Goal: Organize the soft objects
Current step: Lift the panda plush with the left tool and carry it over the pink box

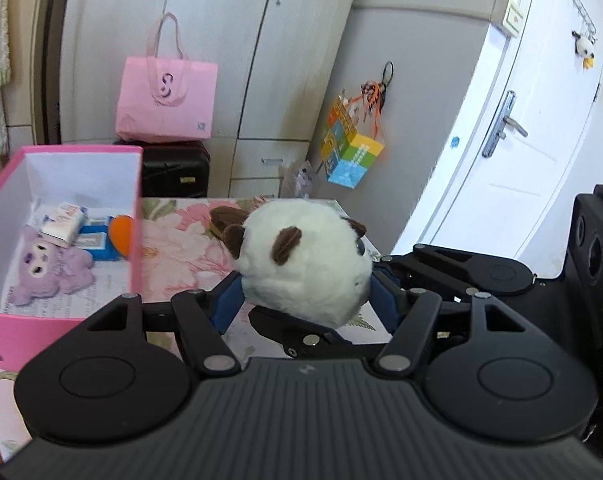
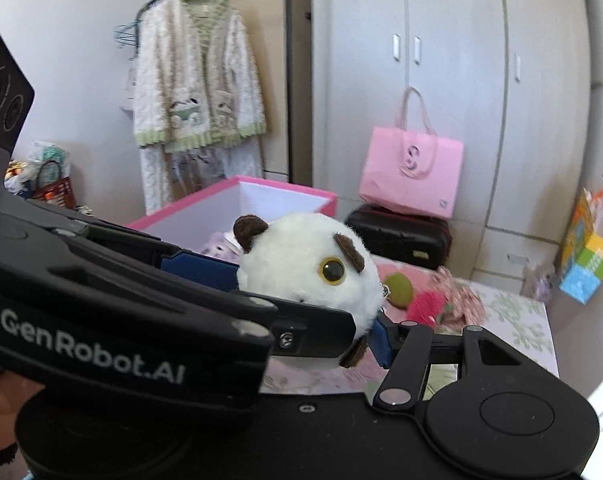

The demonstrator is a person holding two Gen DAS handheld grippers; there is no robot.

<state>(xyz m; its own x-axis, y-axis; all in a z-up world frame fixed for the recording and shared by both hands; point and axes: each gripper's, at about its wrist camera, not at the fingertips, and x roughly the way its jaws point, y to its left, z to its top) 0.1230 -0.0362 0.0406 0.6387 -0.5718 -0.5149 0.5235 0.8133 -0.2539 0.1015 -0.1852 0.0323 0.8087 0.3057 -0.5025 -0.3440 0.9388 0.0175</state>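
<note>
The left gripper [image 1: 305, 300] is squeezing the white plush toy [image 1: 305, 260] at the centre of its frame, blue pads [image 1: 225, 304] pressing into the fur on both sides. The right gripper [image 2: 309, 300] is coming across from the right and is clamping the same toy [image 2: 305, 264] too; one blue pad [image 2: 199, 266] is sinking into the fur at mid-frame, the other is showing under the toy's lower right.

The toy is looking light, squashy and round, so it is likely giving under pressure and bulging out of a shallow pinch; taking it across the widest part of the body seems safest, not by the small brown ears.

The pink box [image 1: 135, 184] is sitting at the left of the left view, already holding a purple plush [image 1: 49, 272]. The flowered cloth [image 1: 173, 240] is spreading beneath.
</note>
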